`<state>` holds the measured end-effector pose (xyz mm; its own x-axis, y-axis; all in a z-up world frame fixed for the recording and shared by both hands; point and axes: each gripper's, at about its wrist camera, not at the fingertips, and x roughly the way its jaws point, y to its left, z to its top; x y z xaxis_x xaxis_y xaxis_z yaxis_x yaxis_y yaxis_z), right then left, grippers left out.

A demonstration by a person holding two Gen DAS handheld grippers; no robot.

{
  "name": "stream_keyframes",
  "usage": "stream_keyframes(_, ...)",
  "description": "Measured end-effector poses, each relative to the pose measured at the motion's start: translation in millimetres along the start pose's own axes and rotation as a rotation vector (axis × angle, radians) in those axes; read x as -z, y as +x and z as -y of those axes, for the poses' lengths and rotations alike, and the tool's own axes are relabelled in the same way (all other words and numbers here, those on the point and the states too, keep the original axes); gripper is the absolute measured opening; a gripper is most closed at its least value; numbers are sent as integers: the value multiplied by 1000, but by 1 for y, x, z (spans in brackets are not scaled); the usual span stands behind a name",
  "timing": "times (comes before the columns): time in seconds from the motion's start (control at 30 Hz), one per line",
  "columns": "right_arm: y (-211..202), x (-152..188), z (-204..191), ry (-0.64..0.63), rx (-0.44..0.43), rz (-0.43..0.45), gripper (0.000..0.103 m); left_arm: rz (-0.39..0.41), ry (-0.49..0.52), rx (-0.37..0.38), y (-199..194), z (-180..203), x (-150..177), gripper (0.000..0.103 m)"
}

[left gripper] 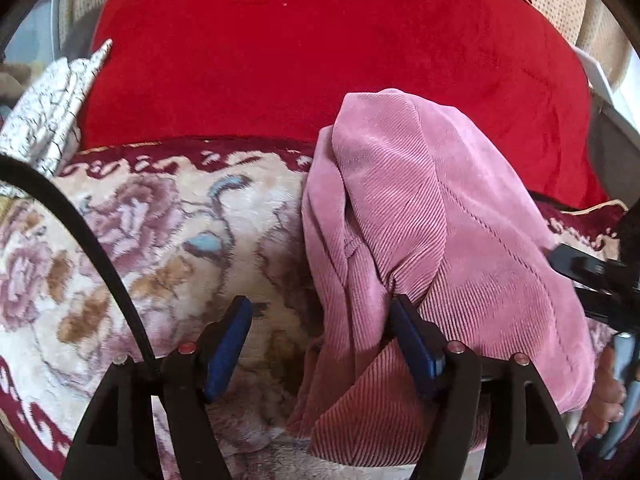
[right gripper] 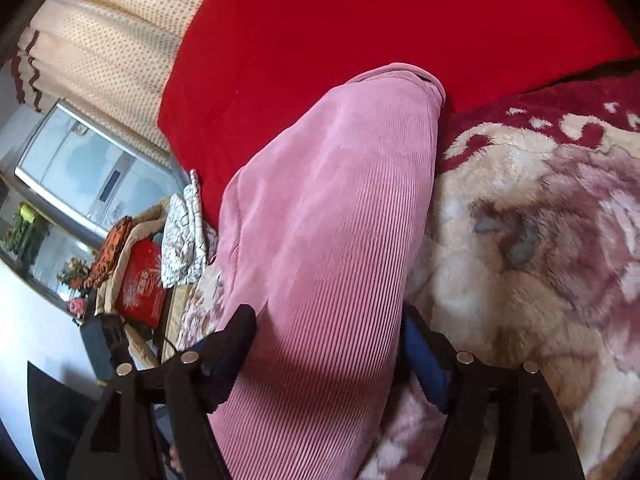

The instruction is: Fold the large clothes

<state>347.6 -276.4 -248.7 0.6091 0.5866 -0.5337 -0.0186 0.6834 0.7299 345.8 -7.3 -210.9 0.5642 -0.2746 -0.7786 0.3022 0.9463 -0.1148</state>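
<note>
A pink corduroy garment (left gripper: pixel 440 216) lies bunched on a floral plush blanket (left gripper: pixel 168 232). My left gripper (left gripper: pixel 322 346) stands open. Its left blue pad (left gripper: pixel 228 348) is free over the blanket, and a fold of the garment drapes over its right pad (left gripper: pixel 416 344). In the right wrist view the garment (right gripper: pixel 332 220) runs as a long ribbed strip through my right gripper (right gripper: pixel 330 354) and fills the gap between the fingers. The jaws stand wide and do not visibly pinch the cloth. The right gripper's black frame (left gripper: pixel 592 276) and a hand (left gripper: pixel 608 392) show at the right edge of the left wrist view.
A big red velvet cushion (left gripper: pixel 300 60) backs the blanket. A white crackle-patterned cloth (right gripper: pixel 182 236) lies at the left end, beside a red box (right gripper: pixel 142 284) and piled fabrics. A dotted beige curtain (right gripper: pixel 112 48) and a glass-fronted cabinet (right gripper: pixel 84 172) stand beyond.
</note>
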Motion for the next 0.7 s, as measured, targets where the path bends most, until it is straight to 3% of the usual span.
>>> stream_keyframes(0.27, -29, 25, -39, -196, 83, 59, 76, 22, 49, -63, -7, 1, 2, 74)
stream_keyframes(0.37, -16, 38, -44, -260, 160, 25, 74, 19, 65, -98, -1, 2, 2, 74)
stream_keyframes(0.57, -9, 35, -39, -234, 170, -33, 74, 27, 72, -99, 4, -1, 1, 74)
stream_keyframes(0.7, -22, 29, -59, -315, 214, 19, 74, 27, 79, -106, 5, 1, 0, 75)
